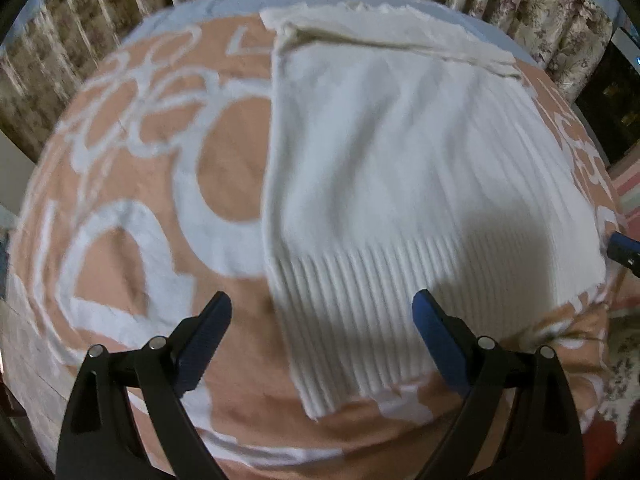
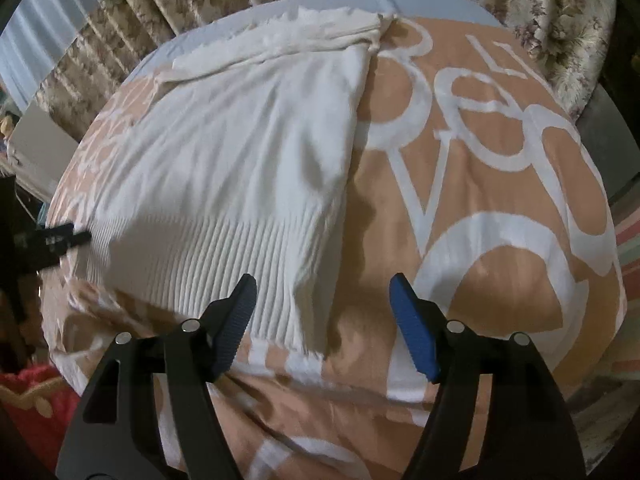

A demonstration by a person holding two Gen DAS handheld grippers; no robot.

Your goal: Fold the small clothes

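Note:
A white ribbed knit garment [image 1: 392, 184] lies flat on the peach bedcover with white lettering [image 1: 160, 184], its ribbed hem toward me. My left gripper [image 1: 322, 312] is open and empty, just above the hem's left corner. In the right wrist view the same garment [image 2: 224, 176] lies left of centre on the bedcover [image 2: 500, 184]. My right gripper [image 2: 323, 294] is open and empty, over the hem's right corner. The other gripper's tip shows at each view's edge, the right one [image 1: 624, 250] and the left one [image 2: 60, 238].
Floral curtains [image 1: 120, 20] hang behind the bed. A cream folded cloth [image 1: 384, 28] lies at the garment's far end. A dark cabinet [image 1: 612, 92] stands at the right. A red cloth [image 2: 32, 400] lies low at the left of the right wrist view.

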